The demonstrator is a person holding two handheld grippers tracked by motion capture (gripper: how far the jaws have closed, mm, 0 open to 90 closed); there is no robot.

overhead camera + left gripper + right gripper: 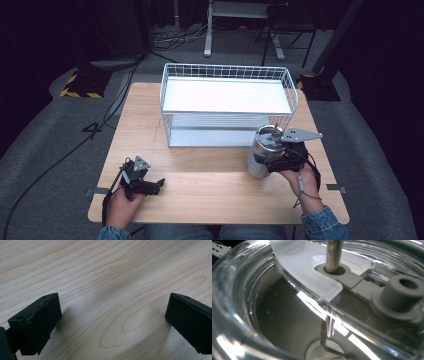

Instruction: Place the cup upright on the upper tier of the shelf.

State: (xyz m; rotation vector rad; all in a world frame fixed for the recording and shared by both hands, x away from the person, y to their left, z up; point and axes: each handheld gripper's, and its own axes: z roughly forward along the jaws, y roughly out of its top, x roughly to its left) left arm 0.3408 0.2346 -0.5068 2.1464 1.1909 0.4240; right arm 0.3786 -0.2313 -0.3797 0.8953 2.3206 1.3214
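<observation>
Tumbler [263, 150] stands near upright, straw [274, 131] pointing up.

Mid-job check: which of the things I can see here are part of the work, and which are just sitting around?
In the job:
- steel tumbler with clear lid and metal straw, held by the right gripper
- white wire basket, probably its destination

Lying about:
- left gripper, jaws open over bare wooden table
- cables on the floor

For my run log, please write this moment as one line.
right gripper: shut on steel tumbler with clear lid, beside white wire basket | left gripper: open, nothing between jaws, low over wooden table
</observation>
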